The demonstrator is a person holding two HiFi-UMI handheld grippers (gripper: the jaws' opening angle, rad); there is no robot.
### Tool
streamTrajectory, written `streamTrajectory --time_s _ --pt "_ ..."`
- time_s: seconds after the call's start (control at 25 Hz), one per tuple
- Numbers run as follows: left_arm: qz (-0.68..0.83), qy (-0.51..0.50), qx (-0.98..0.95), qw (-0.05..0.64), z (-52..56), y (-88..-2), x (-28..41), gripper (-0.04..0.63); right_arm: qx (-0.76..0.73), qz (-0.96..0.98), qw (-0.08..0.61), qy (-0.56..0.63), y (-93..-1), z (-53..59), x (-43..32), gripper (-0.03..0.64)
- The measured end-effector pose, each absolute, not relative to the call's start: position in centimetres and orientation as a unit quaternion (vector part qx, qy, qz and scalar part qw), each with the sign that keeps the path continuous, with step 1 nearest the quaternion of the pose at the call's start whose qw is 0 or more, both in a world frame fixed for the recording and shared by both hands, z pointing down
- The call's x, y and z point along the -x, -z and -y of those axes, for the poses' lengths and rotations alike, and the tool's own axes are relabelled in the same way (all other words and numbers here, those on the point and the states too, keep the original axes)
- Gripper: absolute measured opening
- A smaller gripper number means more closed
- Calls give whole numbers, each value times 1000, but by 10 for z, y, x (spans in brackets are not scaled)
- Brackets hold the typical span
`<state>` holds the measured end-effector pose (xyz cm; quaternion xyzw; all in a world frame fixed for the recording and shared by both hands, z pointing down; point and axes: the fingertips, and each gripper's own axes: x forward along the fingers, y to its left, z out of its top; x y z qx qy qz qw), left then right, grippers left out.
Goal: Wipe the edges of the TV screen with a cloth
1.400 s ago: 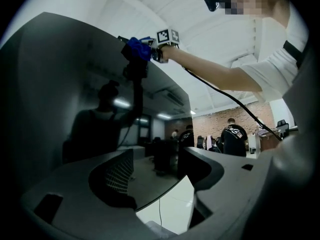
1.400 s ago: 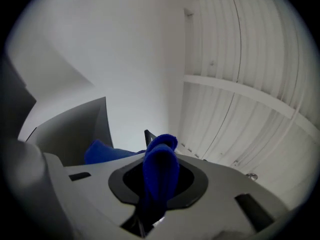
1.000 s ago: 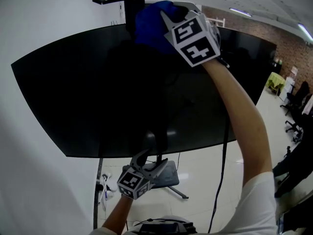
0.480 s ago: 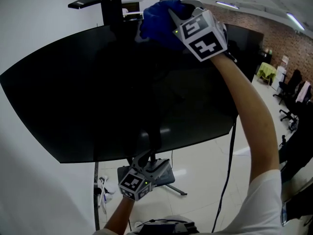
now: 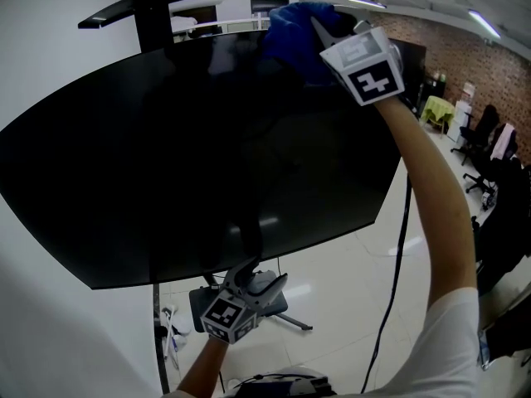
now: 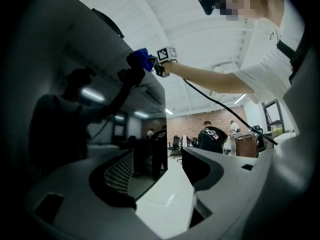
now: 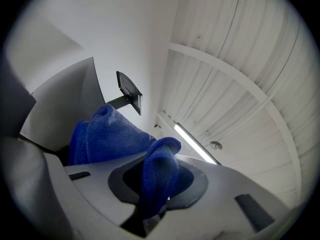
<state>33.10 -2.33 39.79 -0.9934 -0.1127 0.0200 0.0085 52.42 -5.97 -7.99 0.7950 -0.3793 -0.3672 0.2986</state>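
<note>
- TV screen [image 5: 207,156]: dark, fills the middle of the head view.
- Right gripper [image 5: 325,25]: upper centre-right of the frame, jaws clamped on the cloth [image 5: 290,23], at the screen's top edge.
- Left gripper [image 5: 257,274]: lower centre, below the screen's bottom edge, jaws apart, nothing between them.
- Cloth: blue, bunched against the top edge.

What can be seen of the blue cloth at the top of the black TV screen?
The blue cloth is soft, fluffy fabric of deep blue, bunched into thick folds. The right gripper is shut on one fold; the rest bulges out beyond the jaws. It lies against the top edge of the large black TV screen, right of its middle.
</note>
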Motion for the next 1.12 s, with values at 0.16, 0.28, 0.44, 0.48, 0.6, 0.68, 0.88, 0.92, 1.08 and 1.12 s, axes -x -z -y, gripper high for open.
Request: streamTrajectory --time_s 0.16,0.28,0.44,0.48,0.6,0.68,0.88,0.92,1.08,1.12 --pt "125 -17 992 -12 9 -399 -342 288 -819 354 285 351 81 24 -567 81" --pt "139 -14 990 -10 -2 -409 -351 288 -833 341 278 335 81 1 -596 81" --pt "151 -15 988 -7 -16 -416 -367 288 -843 324 279 327 84 -23 -625 83" --pt "154 -15 988 -9 -20 -416 -371 288 -845 321 279 325 84 -29 -633 83" --pt "165 -17 986 -20 -38 -413 -384 288 -854 305 281 315 82 -51 -661 83" --pt "175 -18 984 -18 -49 -416 -395 288 -855 299 284 314 82 -63 -672 83" --pt "212 -19 977 -9 -80 -418 -430 288 -892 252 260 271 83 -113 -736 81" --pt "223 -19 975 -6 -87 -421 -437 288 -902 242 247 258 82 -127 -750 81" --pt "254 -11 967 -18 -130 -417 -463 288 -932 212 195 220 67 -183 -798 83" --pt "262 -9 965 -18 -140 -423 -470 288 -937 209 184 211 60 -195 -808 83"
